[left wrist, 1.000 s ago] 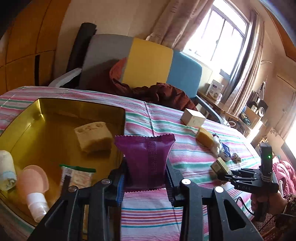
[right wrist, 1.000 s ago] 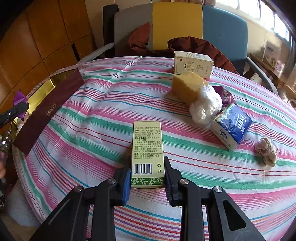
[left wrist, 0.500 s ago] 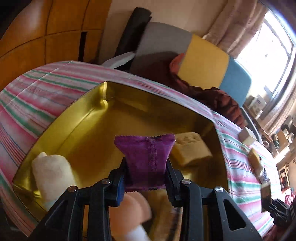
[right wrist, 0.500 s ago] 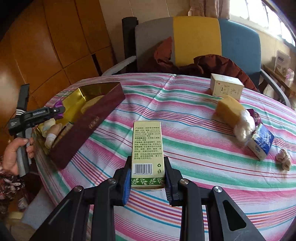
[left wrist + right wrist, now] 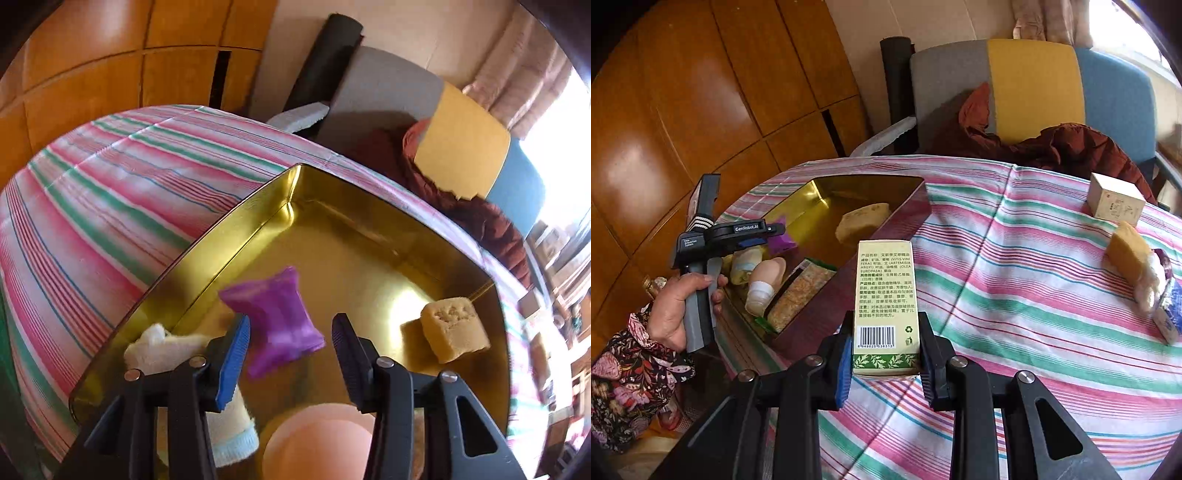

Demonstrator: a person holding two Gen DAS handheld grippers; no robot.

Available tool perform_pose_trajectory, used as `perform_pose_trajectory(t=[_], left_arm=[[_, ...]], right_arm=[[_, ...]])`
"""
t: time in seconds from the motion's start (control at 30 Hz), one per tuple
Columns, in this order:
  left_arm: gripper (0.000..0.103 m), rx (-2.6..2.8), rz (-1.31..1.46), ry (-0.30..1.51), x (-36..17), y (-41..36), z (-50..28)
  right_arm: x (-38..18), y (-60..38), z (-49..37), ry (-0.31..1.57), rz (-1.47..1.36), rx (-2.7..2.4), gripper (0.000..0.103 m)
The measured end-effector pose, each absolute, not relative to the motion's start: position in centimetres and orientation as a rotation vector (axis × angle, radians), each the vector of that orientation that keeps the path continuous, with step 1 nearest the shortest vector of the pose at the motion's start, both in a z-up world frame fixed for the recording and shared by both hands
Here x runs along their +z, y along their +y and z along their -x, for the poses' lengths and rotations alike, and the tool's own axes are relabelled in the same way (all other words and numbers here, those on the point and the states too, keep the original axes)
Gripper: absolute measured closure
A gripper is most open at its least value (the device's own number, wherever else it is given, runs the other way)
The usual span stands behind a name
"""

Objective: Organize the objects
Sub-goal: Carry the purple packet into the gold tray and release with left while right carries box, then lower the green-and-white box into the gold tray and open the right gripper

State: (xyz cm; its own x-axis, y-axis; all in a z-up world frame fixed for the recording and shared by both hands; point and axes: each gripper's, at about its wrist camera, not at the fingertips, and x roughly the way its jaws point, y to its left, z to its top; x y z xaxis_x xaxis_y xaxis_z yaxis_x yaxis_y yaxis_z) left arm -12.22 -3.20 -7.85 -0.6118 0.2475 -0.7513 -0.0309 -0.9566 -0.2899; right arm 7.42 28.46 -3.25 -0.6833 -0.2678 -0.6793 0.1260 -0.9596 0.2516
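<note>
left gripper [image 5: 290,350] over the gold tin [image 5: 258,229], jaws spread apart; purple packet [image 5: 275,321] blurred between them, apparently loose and dropping into the tin beside the rolled sock [image 5: 166,347] and sponge block [image 5: 454,328]. right gripper [image 5: 884,354] clamped on the green carton [image 5: 885,295], held above the striped tablecloth [image 5: 1015,295], likely next for the tin. beyond: wood panelling, a chair with dark clothing, bright window.
</note>
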Motion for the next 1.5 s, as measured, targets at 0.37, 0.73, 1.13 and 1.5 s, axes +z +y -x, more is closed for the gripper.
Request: perform_pose_trajectory(t=[0.37,0.73,1.13,1.5], left_arm=[[0.055,2.686,1.093,-0.576,-6.4,-3.6,5.6],[0.053,2.745,1.1,-0.555,-5.8,-4.1,1.2],[0.053,2.769,1.088,-0.603,-5.7,-6.0,0.7],[0.053,2.768,1.08,-0.642,-5.6,-6.6,0.7]], right_arm=[[-2.9,23.5,-5.3,-0.118,-1.126,-2.62,0.073],[-3.0,18.1,2.8,-0.176,-1.245,-2.477,0.073],[-5.1,12.4,11.6,-0.016,-1.406,-2.45,0.073],[-6.9,10.2,14.1,-0.089,-1.449,-2.444,0.061]])
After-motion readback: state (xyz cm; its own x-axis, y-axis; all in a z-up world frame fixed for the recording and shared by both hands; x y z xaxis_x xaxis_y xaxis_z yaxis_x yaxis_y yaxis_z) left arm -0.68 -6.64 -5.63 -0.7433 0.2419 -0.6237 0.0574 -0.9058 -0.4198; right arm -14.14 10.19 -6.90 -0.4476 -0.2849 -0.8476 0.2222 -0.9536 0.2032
